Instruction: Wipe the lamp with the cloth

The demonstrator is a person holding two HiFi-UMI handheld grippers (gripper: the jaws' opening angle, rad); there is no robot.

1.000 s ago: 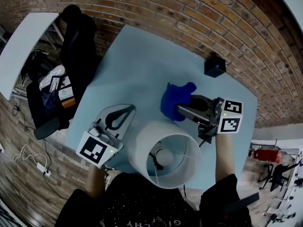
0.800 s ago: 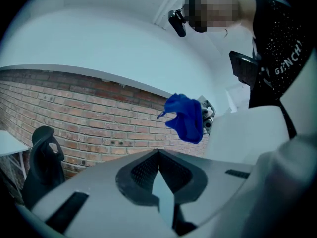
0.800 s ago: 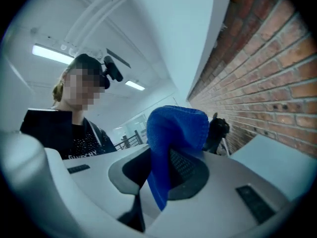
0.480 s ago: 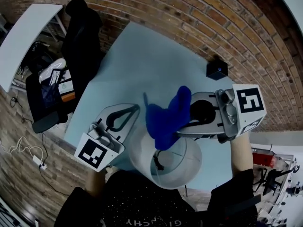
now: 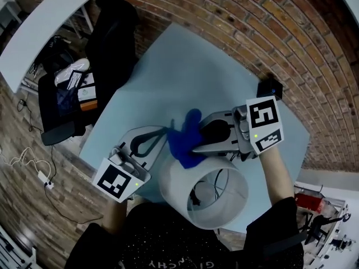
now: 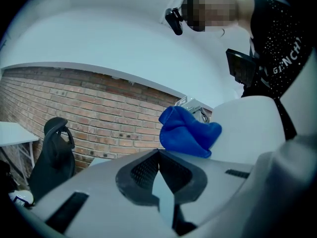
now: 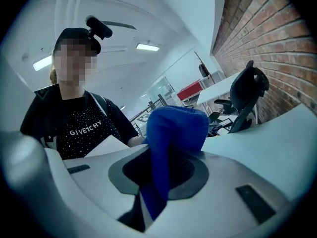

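My right gripper (image 5: pixel 196 146) is clamped on the blue cloth (image 5: pixel 184 139). The right gripper view shows a fold of the cloth (image 7: pixel 173 133) pinched between the two jaws, with the rest bunched up above them. In the head view, the cloth is pressed against the outer wall of the white lamp (image 5: pixel 185 189) shade, at the far-left part of its upper rim. The shade stands near the front edge of the light-blue table (image 5: pixel 190 72), its open top tilted toward the camera, with the socket and wiring visible inside. My left gripper (image 5: pixel 160 131) is pressed together with nothing between the jaws. The left gripper view shows both jaw tips meeting at one line. This gripper sits just beside the left side of the shade, and I cannot tell whether it touches it. From the left gripper view, the cloth (image 6: pixel 185 133) appears just beyond the jaw tips, resting on the curve of the shade (image 6: pixel 247 118). A small black cube (image 5: pixel 270 87) sits near the table's far-right edge, well apart from both grippers. A black office chair (image 5: pixel 112 32) stands beyond the table's left corner, by the brick wall (image 5: pixel 235 15).
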